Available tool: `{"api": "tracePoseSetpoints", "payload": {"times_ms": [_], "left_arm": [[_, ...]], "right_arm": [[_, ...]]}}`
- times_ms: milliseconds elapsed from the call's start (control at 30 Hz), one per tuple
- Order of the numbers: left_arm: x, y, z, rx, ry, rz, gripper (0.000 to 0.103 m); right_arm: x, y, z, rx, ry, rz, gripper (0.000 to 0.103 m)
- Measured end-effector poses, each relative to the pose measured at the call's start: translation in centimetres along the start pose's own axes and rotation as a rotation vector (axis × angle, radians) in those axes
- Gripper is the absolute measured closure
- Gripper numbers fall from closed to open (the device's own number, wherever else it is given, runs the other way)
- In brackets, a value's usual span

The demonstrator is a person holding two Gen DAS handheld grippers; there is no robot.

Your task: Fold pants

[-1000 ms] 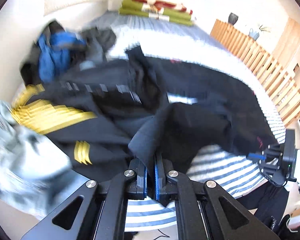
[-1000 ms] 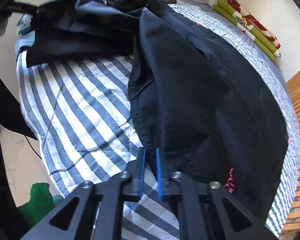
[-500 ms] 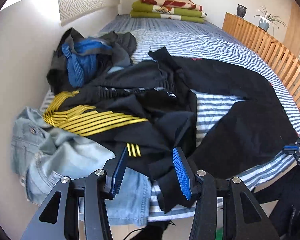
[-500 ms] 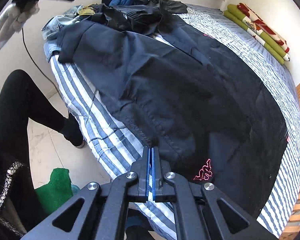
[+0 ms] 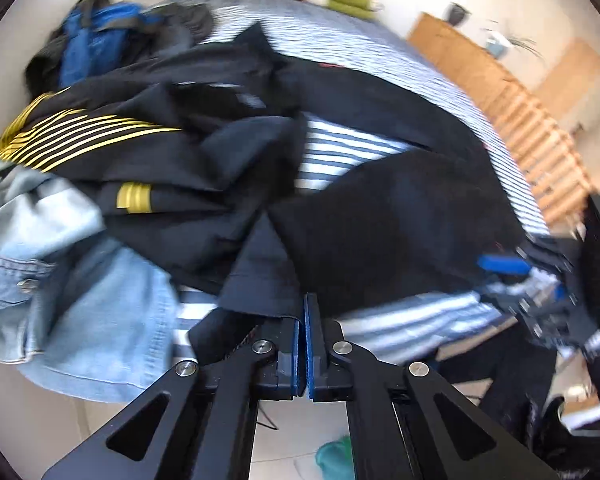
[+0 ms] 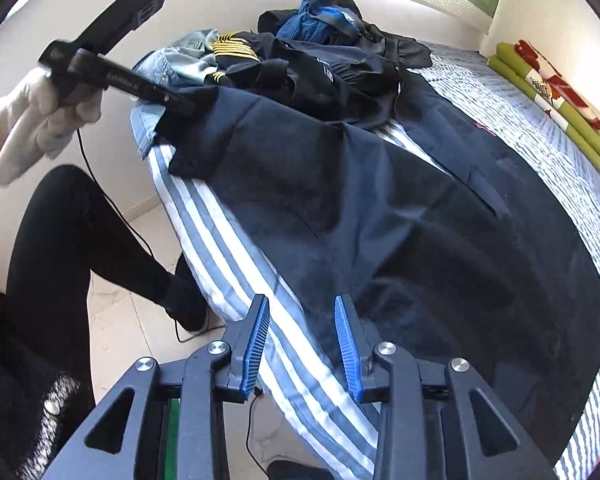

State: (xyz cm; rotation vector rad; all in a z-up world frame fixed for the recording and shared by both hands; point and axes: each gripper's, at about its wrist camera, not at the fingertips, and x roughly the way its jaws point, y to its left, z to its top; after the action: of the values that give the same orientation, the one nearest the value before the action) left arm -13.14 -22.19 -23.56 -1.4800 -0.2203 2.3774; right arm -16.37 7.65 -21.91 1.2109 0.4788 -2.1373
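Observation:
Dark navy pants (image 6: 420,220) lie spread across the blue-and-white striped bed (image 6: 228,248). In the left wrist view the pants (image 5: 400,216) have one leg end pinched in my left gripper (image 5: 304,316), which is shut on the hem at the bed's near edge. From the right wrist view the left gripper (image 6: 190,105) is held by a white-gloved hand (image 6: 32,120) at the far leg end. My right gripper (image 6: 301,304) stands open over the bed edge beside the pants' waist, with nothing between its blue pads. The right gripper (image 5: 500,265) also shows blurred at the right of the left wrist view.
A heap of clothes sits at the bed's corner: light denim jeans (image 5: 60,280), a black garment with yellow stripes (image 5: 80,136), a blue garment (image 5: 96,40). Folded green and red blankets (image 6: 552,92) lie by the wall. A wooden slatted rail (image 5: 532,120) lines the far side. A person's black-clad leg (image 6: 80,240) stands by the bed.
My left gripper, open half a second ago, has shut on the pants' leg hem. My right gripper, shut on the waist edge before, has opened and let go.

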Motion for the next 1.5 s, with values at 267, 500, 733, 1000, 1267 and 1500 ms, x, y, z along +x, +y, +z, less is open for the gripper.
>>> {"api": "tracePoseSetpoints", "payload": {"times_ms": [267,500,733,1000,1267,1500], "left_arm": [[3.9,-3.4,-5.3,0.079,0.170,-0.033,0.096],[-0.5,0.3,-6.5,-0.101,0.068,-0.096,0.078],[-1.7,8.7,-3.9,-0.394,-0.032,-0.129,0.074],[3.1,7.4,-0.6,-0.395,0.066,-0.188,0.092],[-5.8,-2.8,6.5,-0.022,-0.193,-0.022,0.103],[-8.1,-2.9,2.6,0.137,-0.054,0.025,0.057]], "right_arm": [[0.6,-0.8,3.4,0.094,-0.064,0.089,0.072],[2.0,-0.9,3.0,0.097,-0.032,0.078,0.072],[1.9,-4.8,-0.3,0.211,-0.009,-0.011,0.072],[-0.6,-8.6,-4.0,0.360,-0.141,-0.073,0.071],[0.8,-7.8,-3.2,0.311,-0.083,-0.021,0.066],[0.7,-7.6,-2.6,0.313,-0.100,0.005,0.066]]}}
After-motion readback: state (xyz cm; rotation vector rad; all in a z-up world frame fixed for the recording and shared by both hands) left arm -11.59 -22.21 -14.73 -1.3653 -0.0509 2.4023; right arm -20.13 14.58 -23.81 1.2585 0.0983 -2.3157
